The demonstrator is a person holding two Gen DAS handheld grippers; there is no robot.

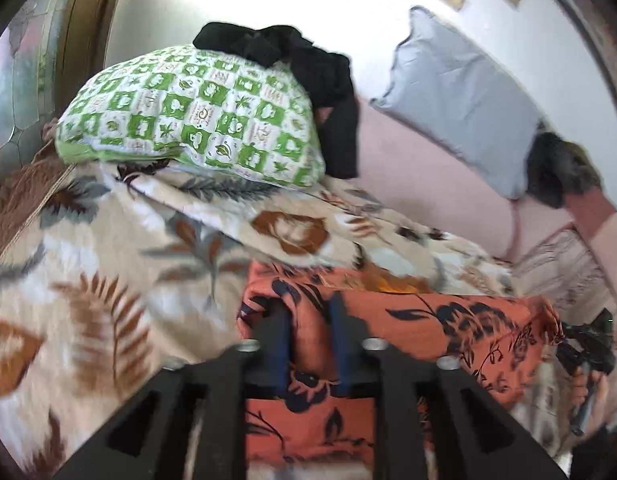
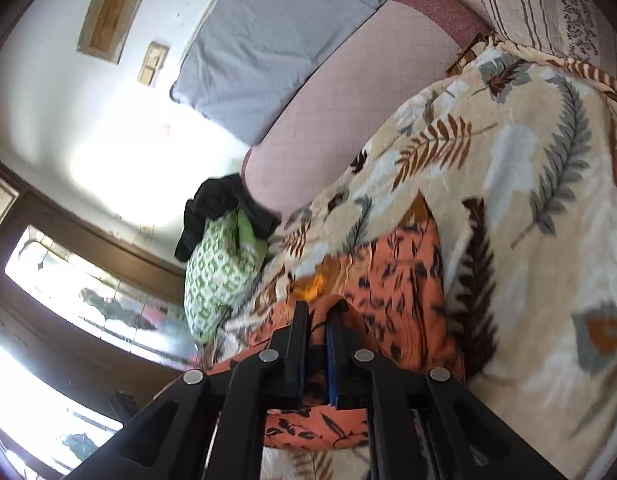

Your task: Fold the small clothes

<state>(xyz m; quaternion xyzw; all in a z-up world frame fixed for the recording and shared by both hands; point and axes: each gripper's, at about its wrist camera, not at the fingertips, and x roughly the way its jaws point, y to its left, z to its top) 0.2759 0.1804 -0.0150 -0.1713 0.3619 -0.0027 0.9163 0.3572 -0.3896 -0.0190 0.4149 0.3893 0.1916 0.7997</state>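
both grippers' fingers pinch the orange floral garment.

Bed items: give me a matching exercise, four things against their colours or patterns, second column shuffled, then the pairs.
Things:
1. garment clamped in both grippers
2. blanket
3. pillow by the wall
4. bundle under the black cloth

Looks:
A. plain grey-blue
B. green and white checks
C. orange with dark flowers
D. cream with brown and grey leaves

Pairs: 1-C, 2-D, 3-A, 4-B
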